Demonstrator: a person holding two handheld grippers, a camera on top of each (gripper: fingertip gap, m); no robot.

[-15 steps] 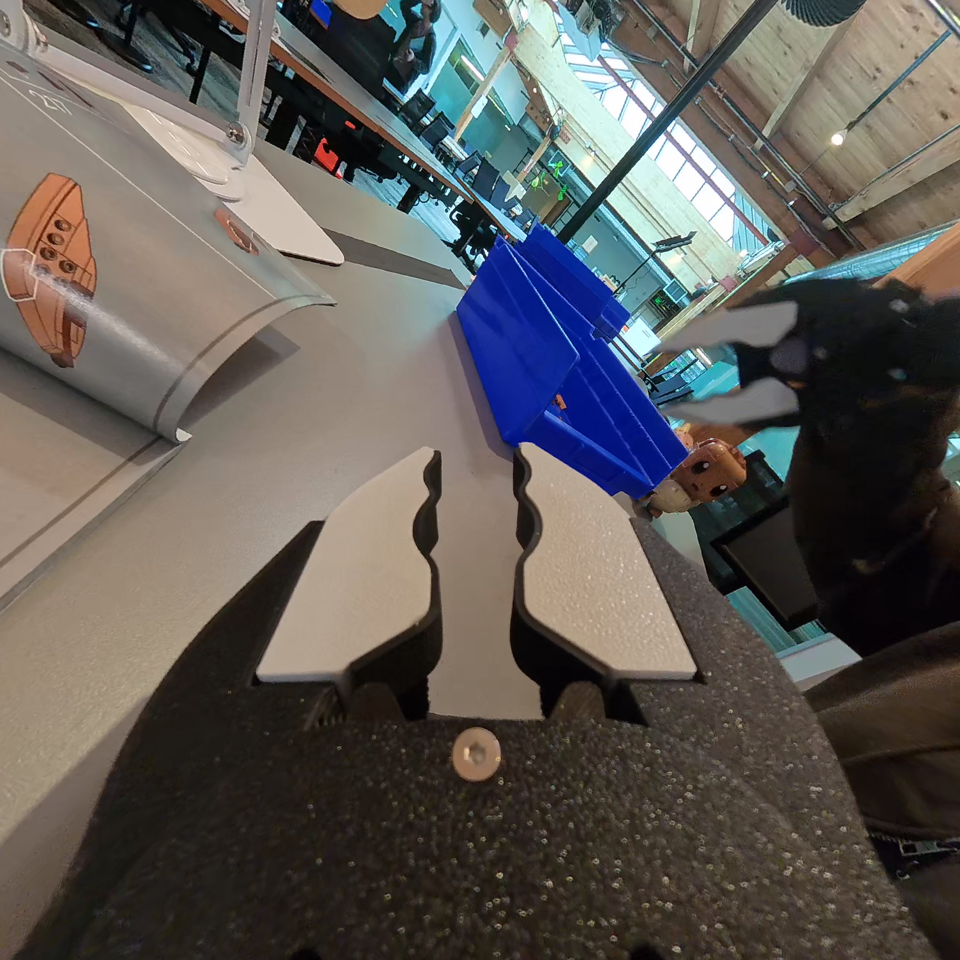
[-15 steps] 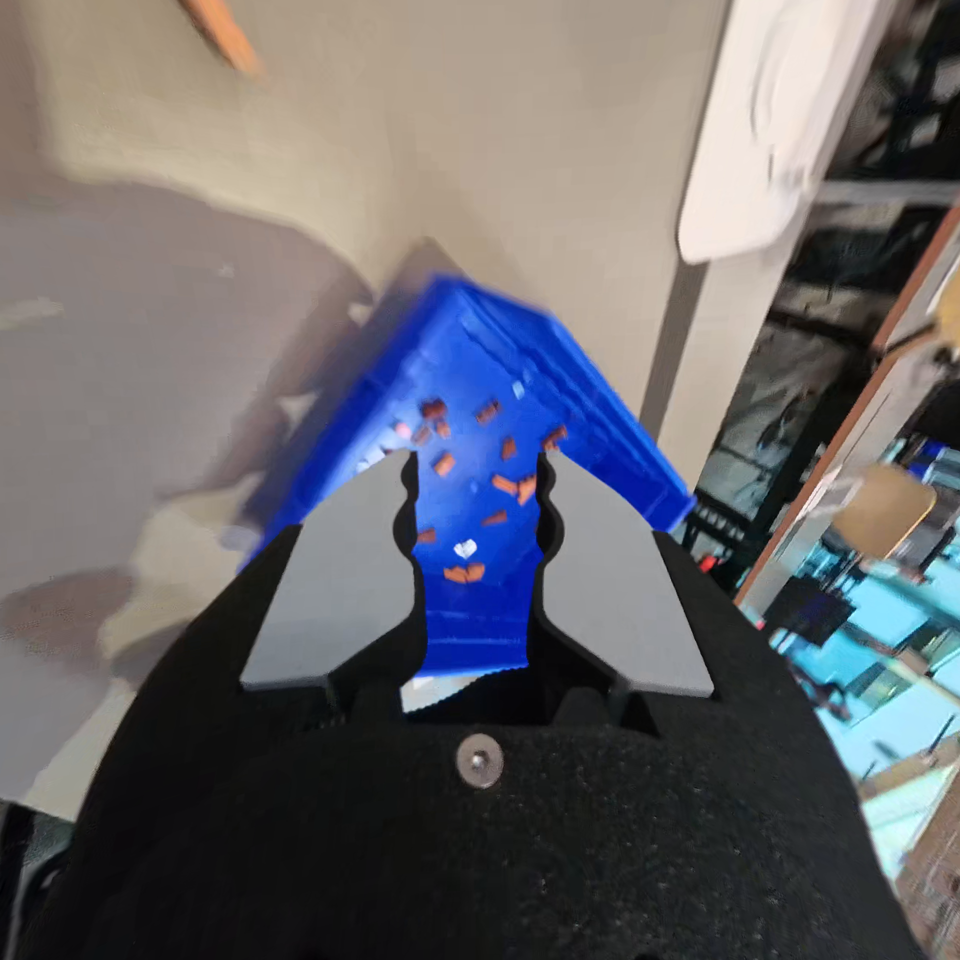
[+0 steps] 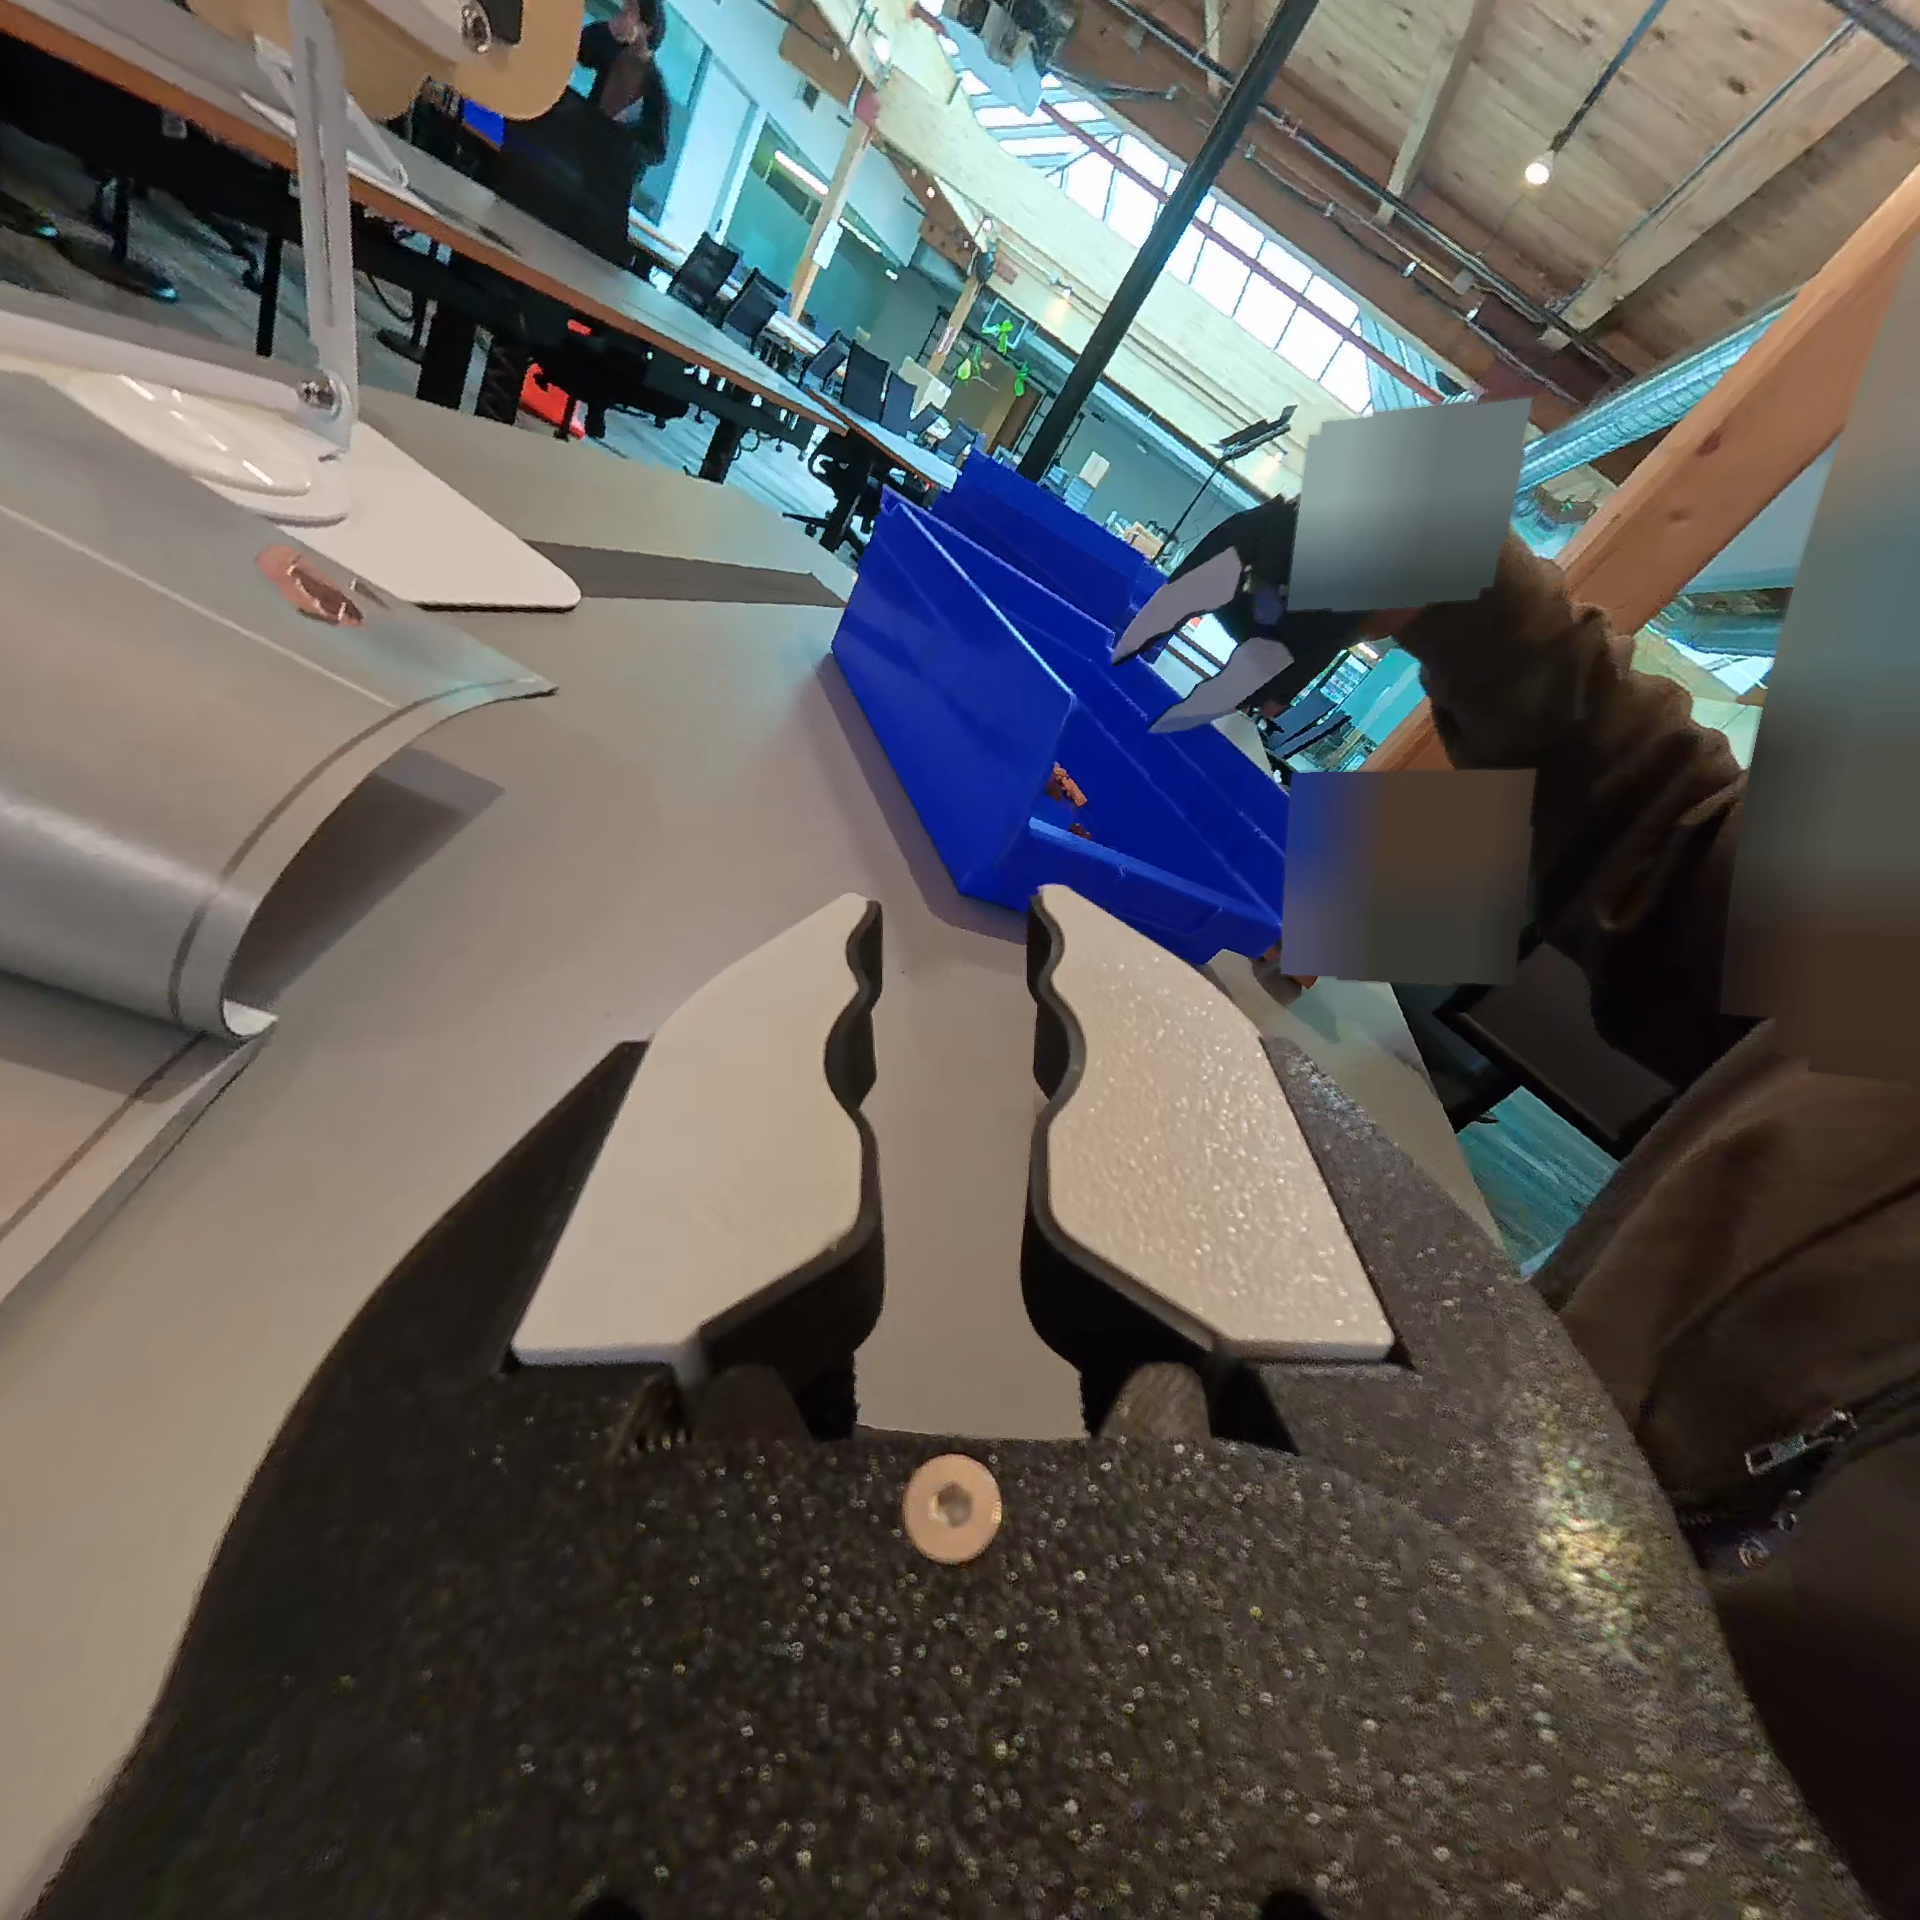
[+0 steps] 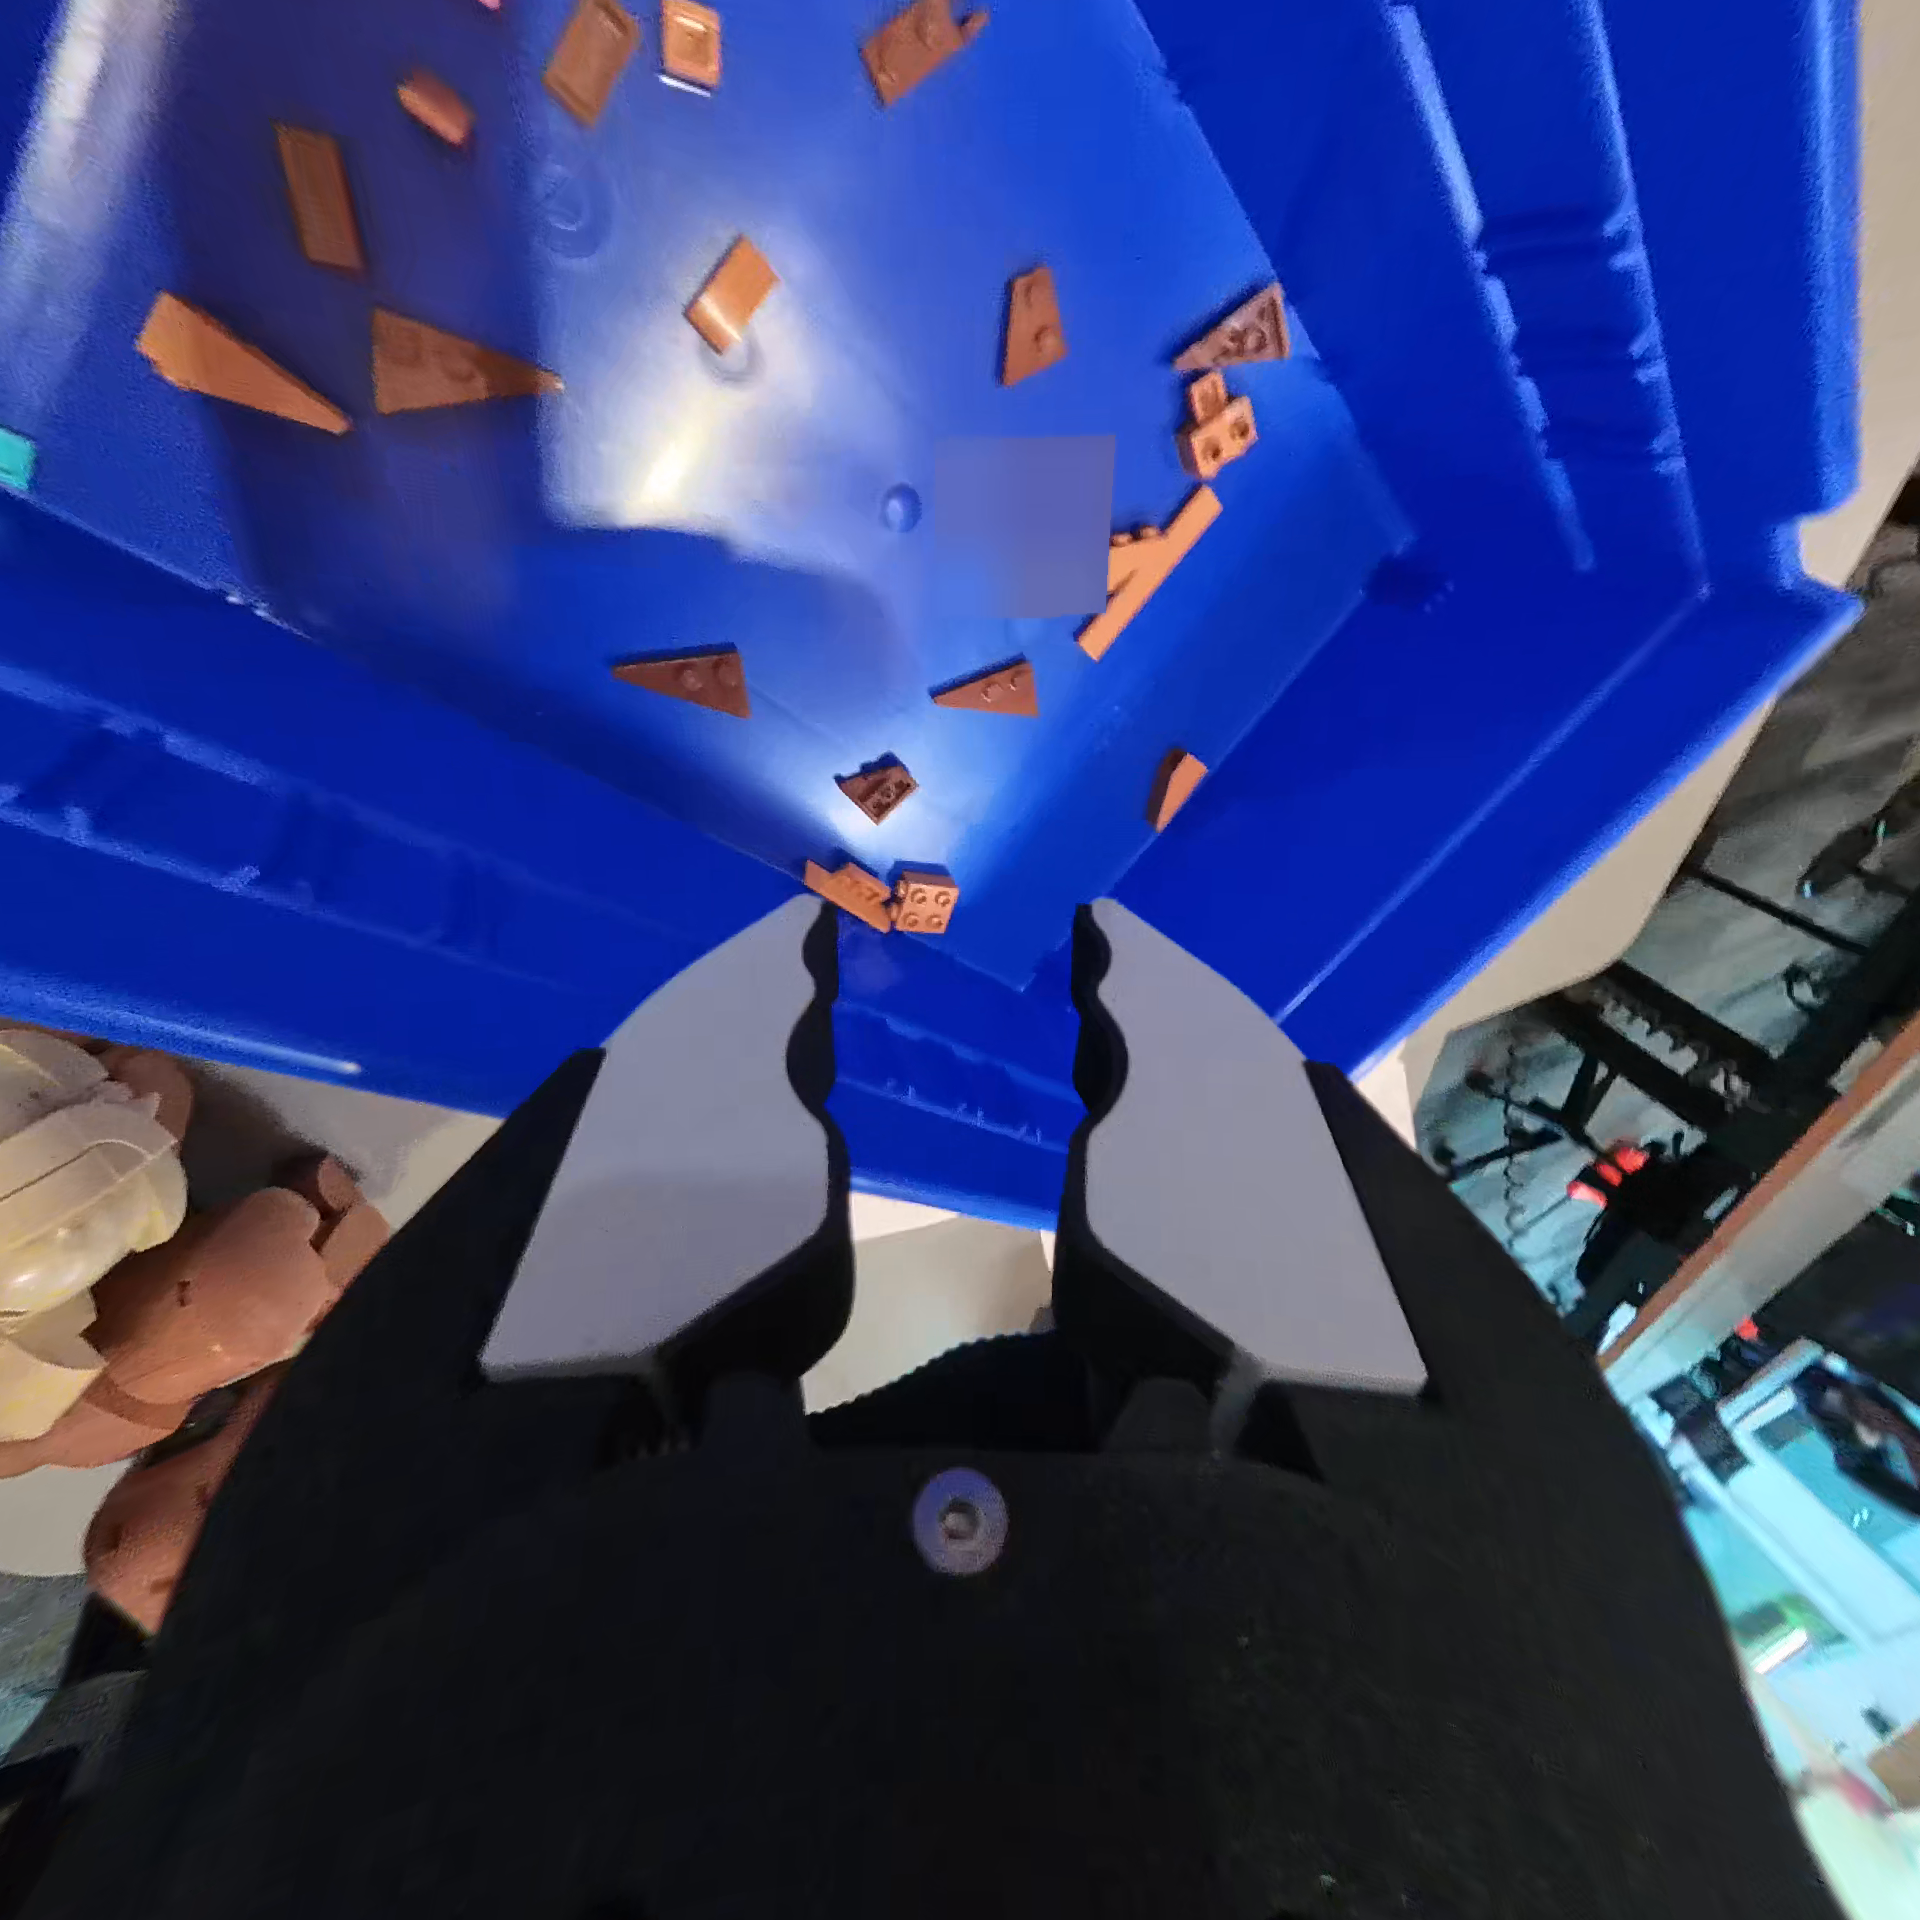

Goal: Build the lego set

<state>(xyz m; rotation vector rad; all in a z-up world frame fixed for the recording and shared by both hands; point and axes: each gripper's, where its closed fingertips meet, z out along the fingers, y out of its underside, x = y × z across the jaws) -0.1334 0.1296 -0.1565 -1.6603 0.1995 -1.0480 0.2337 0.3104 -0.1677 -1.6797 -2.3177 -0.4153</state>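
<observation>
A blue bin holds several loose brown Lego pieces; a small brown 2x2 plate lies near its front corner. My right gripper is open and empty, hovering just above that corner, with the plate between its tips. It also shows in the left wrist view, over the blue bins. My left gripper is open and empty, low over the grey table, short of the bins. A partly built brown and cream Lego figure stands beside the bin.
An open instruction booklet with a curled page lies at the left. A white lamp base stands behind it. A person's brown sleeve is at the right. The table's edge runs behind the bins. The grippers' ends are close to 40 cm from one another.
My right gripper has moved down close to the blue bin, which now fills its view. The left wrist view has tilted a little; the left gripper stays open over the table.
</observation>
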